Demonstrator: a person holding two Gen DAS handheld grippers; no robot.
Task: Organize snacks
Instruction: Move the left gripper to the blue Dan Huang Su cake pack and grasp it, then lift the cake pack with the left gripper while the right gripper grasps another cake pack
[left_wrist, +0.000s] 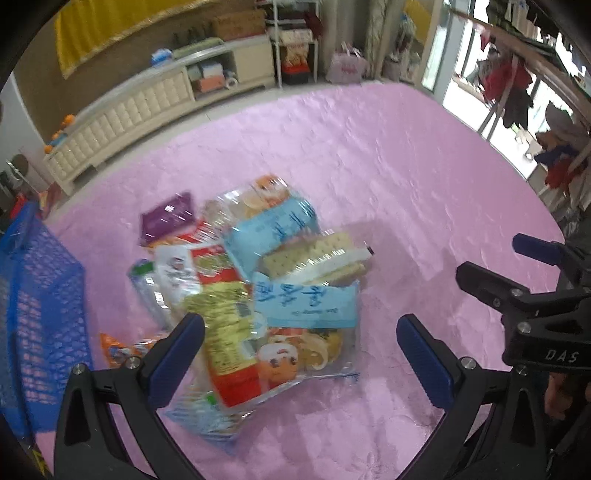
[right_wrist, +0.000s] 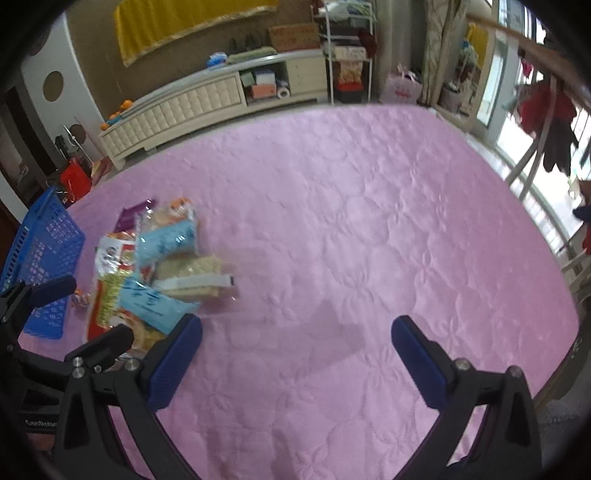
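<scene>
A pile of snack packs (left_wrist: 258, 291) lies on the pink surface (left_wrist: 369, 166). A blue basket (left_wrist: 33, 306) sits just beside the pile, at its left, and looks like the place to put the snacks, though most of it is cut off by the edge of the picture. On top of the pile is a clear pack of crackers (left_wrist: 317, 258), with light blue packs (left_wrist: 306, 301) touching it.

The left tool (left_wrist: 299, 354) hangs over the pile, wide apart and holding nothing. The right tool (right_wrist: 295, 354) is also wide apart and holding nothing, over bare pink cloth beside the pile.

The sorting seems to be only starting. Next, the left tool should drop onto one top pack, squeeze it, and carry it to the basket.
</scene>
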